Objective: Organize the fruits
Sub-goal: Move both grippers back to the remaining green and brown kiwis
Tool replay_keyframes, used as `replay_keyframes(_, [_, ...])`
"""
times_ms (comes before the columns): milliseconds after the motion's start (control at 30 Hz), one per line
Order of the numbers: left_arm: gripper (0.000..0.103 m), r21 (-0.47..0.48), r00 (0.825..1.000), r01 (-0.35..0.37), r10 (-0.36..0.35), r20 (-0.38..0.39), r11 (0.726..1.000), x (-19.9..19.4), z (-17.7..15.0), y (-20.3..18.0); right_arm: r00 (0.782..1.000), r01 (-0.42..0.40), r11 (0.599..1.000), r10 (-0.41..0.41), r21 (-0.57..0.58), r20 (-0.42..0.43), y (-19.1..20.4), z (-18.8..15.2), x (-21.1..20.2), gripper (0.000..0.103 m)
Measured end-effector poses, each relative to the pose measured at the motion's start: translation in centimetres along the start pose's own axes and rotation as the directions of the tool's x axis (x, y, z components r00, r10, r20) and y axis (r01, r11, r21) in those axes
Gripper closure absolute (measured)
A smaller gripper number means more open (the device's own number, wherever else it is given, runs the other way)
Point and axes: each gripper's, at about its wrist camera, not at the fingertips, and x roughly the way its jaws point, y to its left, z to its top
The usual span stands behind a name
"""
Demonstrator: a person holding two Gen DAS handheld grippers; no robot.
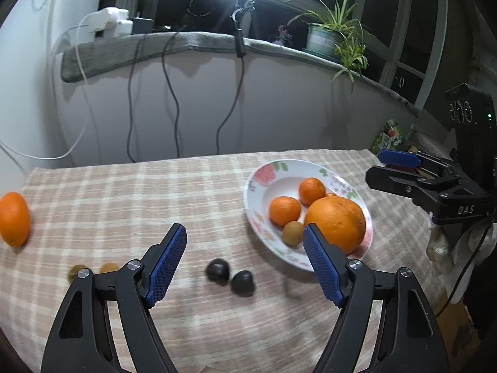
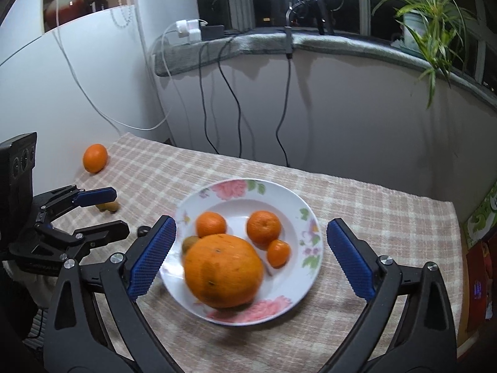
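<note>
The plate [image 2: 306, 217] on the checked cloth [image 1: 155, 186] already holds a big orange [image 2: 223, 270], three small oranges, the nearest [image 2: 278, 252] at its right, and a brown fruit [image 1: 292, 233]. Left on the cloth are one orange [image 1: 14, 219] at the far left edge, two dark fruits [image 1: 230, 276] and two small brownish ones [image 1: 107, 268], so by the look of it the job is about half done. The left gripper [image 1: 245, 248] and right gripper [image 2: 251, 250] both stand apart and empty.
</note>
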Motion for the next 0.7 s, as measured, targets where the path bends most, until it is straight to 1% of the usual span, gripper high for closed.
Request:
replay_keyframes(233, [0.026, -0.019, 0.999, -0.044, 0.045, 0.004, 0.999, -1.5, -0.7, 2.5, 0.999, -0.038, 0.998, 0.038, -0.051, 0.007, 2.7, 0.7, 0.3, 0.003])
replay_keyframes(433, [0.026, -0.057, 0.997, -0.080, 0.081, 0.017, 0.995, -3.1, -1.6, 5.1, 0.995, -0.095, 0.990, 0.096, -0.104, 0.005, 5.4, 1.2, 1.0, 0.003])
replay_keyframes(700, [0.026, -0.117, 0.990, -0.138, 0.139, 0.000, 0.984, -4.5, -3.3, 9.0, 0.984, -0.177, 0.966, 0.173, -0.190, -0.039, 9.9, 1.5, 3.1, 0.003])
